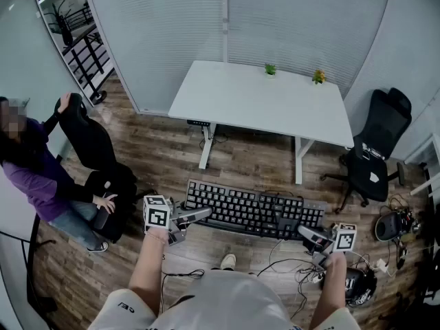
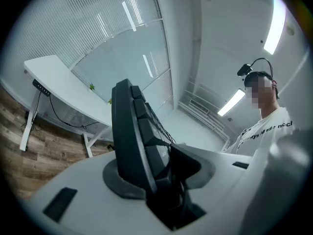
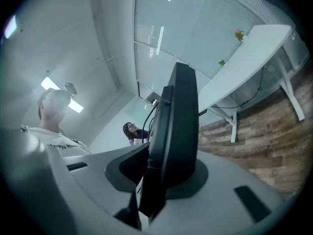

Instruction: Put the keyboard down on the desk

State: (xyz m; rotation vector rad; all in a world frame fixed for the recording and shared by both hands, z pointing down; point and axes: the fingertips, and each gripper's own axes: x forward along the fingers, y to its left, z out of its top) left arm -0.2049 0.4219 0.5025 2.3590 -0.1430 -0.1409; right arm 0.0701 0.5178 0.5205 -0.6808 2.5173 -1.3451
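A black keyboard [image 1: 253, 210] hangs level in the air over the wood floor, in front of the white desk [image 1: 261, 102]. My left gripper [image 1: 196, 215] is shut on the keyboard's left end, and my right gripper [image 1: 307, 234] is shut on its right end. In the left gripper view the keyboard [image 2: 137, 136] stands edge-on between the jaws, key side to the right. In the right gripper view its right end [image 3: 177, 124] is pinched the same way, with a cable trailing behind it.
Two small plants [image 1: 270, 69] [image 1: 318, 76] stand at the desk's far edge. A black office chair [image 1: 375, 158] stands to the right, another chair [image 1: 86, 137] to the left with a seated person [image 1: 41, 184] beside it. Cables and gear [image 1: 357, 280] lie on the floor at right.
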